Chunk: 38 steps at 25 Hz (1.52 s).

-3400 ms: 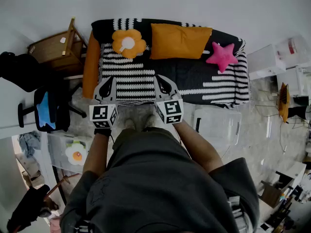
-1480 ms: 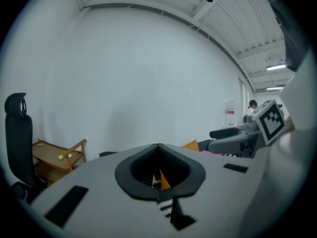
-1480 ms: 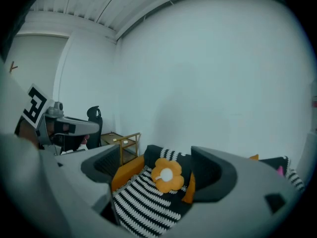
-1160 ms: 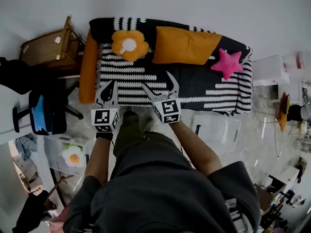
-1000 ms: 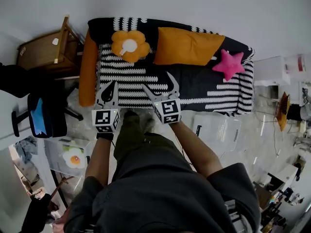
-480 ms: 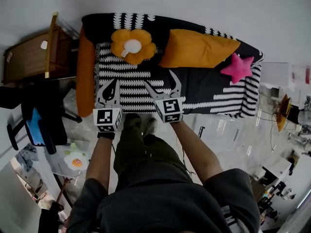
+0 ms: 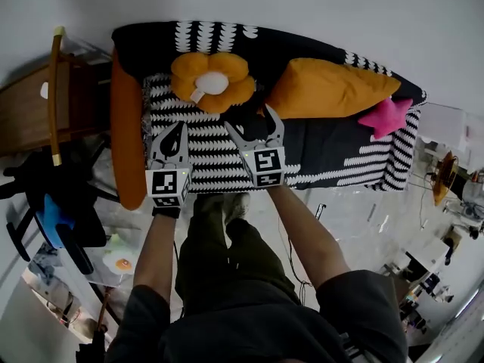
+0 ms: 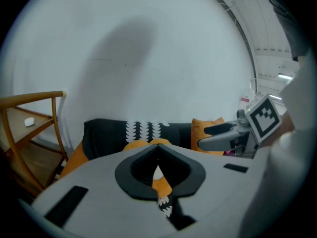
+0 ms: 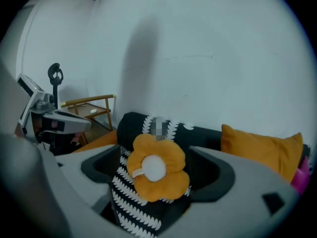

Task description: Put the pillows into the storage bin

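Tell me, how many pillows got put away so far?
None, it seems: the flower pillow, orange pillow and pink star pillow lie on the sofa. Nothing is in hand: the left hand-held gripper is shut and empty, the right hand-held gripper open, aimed at the flower pillow, not touching. All pillows remain to be moved.

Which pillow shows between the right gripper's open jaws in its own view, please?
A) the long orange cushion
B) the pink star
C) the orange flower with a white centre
C: in the right gripper view the flower pillow sits framed between the spread jaws of the right gripper, not gripped.
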Motion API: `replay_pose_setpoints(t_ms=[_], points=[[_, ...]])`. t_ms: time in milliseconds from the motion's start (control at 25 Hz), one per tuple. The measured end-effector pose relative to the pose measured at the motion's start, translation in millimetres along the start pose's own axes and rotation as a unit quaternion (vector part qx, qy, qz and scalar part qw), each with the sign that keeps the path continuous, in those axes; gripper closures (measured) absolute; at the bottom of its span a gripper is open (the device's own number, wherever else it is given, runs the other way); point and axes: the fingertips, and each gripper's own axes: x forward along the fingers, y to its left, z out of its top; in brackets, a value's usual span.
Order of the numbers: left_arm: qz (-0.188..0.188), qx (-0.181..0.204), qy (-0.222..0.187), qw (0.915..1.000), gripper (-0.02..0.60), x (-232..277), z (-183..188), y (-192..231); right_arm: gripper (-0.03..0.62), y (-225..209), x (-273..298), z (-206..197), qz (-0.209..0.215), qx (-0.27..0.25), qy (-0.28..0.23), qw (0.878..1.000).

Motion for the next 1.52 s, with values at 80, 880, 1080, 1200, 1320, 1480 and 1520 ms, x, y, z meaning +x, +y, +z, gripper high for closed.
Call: replay_pose_setpoints(t_ms=[80,880,1080,1200,1320,1480,1520], points=[[0.0,-0.003,0.004,1.0,0.581,20,-9,15,0.163,-6,25,-6,-0.004,0.002,0.007,1.0],[-0.003,-0.019,0.03,0.9994,0.581,123,-92,92,0.164,-75,225,-65,-0.02,-0.027,0.052,0.998],[0.0,-0.025,0.045,0.9987,0.581,115,-112,94,0.33,-77,229,-65,-0.029,-0.042,0.046,0.998],[-0.002,-0.024,0.05,0.9985,0.581,110,-118,93,0.425,-74,220,-69,-0.044,-0.046,0.05,0.997],[-0.008,-0.013,0.046,0.9988,0.581,108,-109,87,0.471,-73,208,-67,-0.049,-0.038,0.052,0.997],[-0.013,0.001,0.038,0.9992,0.581,98,-89,73,0.505,-53,173,-46,-0.037,-0.068,0.033,0.996],[-0.013,0.004,0.036,0.9993,0.581,94,-85,69,0.505,-48,162,-40,-0.037,-0.072,0.026,0.996]])
